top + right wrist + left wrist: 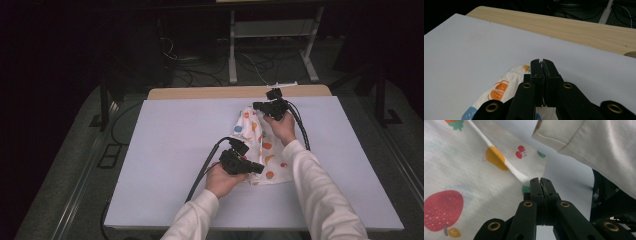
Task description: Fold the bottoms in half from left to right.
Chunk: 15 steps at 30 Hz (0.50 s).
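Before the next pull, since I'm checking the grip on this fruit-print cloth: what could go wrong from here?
1. The left claw pinches only a thin corner of the cloth, so a tug could slip it free.
2. The right claw is shut at the far edge, where the fabric bunches; uneven pulling may leave wrinkles.
3. The white sleeve hangs close over the cloth and could drag it.
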Motion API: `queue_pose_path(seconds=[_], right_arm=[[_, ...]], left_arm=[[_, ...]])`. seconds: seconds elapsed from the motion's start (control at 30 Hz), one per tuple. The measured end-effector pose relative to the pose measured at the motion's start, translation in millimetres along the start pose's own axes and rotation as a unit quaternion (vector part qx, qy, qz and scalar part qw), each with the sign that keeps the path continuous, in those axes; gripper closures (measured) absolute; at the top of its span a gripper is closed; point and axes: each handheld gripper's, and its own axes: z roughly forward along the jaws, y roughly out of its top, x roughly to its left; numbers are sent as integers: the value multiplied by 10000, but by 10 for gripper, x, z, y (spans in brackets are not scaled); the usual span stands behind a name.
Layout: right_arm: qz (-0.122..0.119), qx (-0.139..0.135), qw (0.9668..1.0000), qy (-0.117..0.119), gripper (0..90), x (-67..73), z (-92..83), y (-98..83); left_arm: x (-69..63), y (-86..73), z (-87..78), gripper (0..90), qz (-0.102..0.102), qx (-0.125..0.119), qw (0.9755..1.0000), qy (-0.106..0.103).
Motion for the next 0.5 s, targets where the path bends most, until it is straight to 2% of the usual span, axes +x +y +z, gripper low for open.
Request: queue_pose_path(seconds=[0.23,0.5], right_arm=[[59,76,10000,-8,866,-105,20,-29],[15,174,9998,-100,866,-173,53,-60]], left_arm=[[15,39,64,889,-61,-56,10000,-30],[12,86,183,888,-102,-111,9998,-127]])
